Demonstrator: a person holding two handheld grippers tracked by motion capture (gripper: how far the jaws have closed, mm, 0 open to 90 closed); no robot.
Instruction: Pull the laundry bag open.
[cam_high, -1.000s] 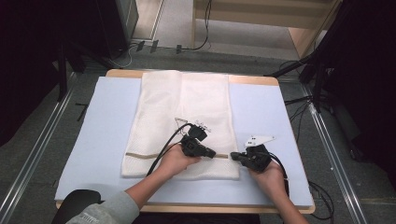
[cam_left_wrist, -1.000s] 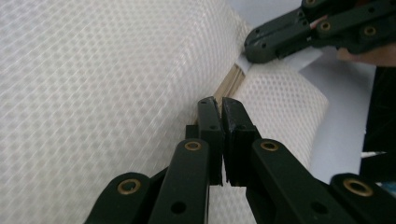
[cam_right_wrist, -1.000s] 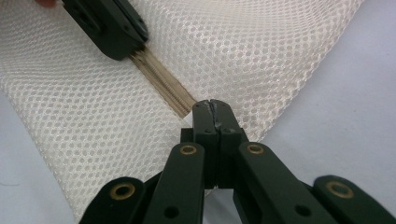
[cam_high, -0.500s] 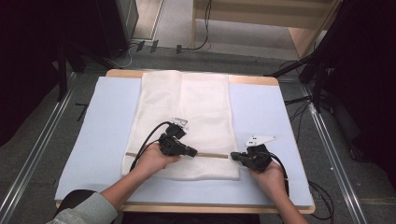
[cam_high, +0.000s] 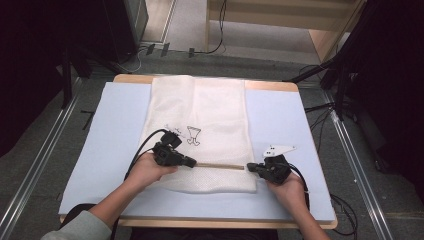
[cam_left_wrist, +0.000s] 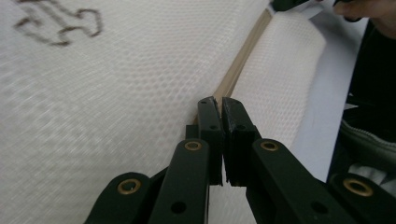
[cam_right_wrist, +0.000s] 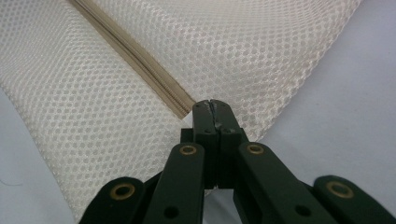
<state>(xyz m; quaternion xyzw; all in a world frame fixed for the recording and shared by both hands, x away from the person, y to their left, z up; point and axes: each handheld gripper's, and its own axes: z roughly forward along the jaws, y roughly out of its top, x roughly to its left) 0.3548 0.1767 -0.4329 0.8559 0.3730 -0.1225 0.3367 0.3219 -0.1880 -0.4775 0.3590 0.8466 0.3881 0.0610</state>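
Note:
A white mesh bag (cam_high: 210, 110) lies flat on the pale blue mat (cam_high: 115, 130). A tan zipper (cam_high: 220, 165) runs across its near end. My left gripper (cam_high: 192, 162) is at the zipper's left end, jaws shut there; the left gripper view has the zipper (cam_left_wrist: 238, 65) running away from the closed tips (cam_left_wrist: 219, 100), with the pull hidden between them. My right gripper (cam_high: 250, 167) pinches the bag's right edge where the zipper ends; in the right gripper view its tips (cam_right_wrist: 212, 103) are shut on the mesh beside the zipper (cam_right_wrist: 135, 56).
A black line drawing (cam_high: 192, 135) is printed on the bag near the left gripper. The mat covers a wooden table (cam_high: 270, 86). Metal rails (cam_high: 40, 165), cables and dark stands flank the table. The other hand (cam_left_wrist: 369, 9) appears far off in the left gripper view.
My left gripper has slid left along the zipper line, away from the right gripper, baring a longer stretch of tan zipper between them. The right gripper has stayed put.

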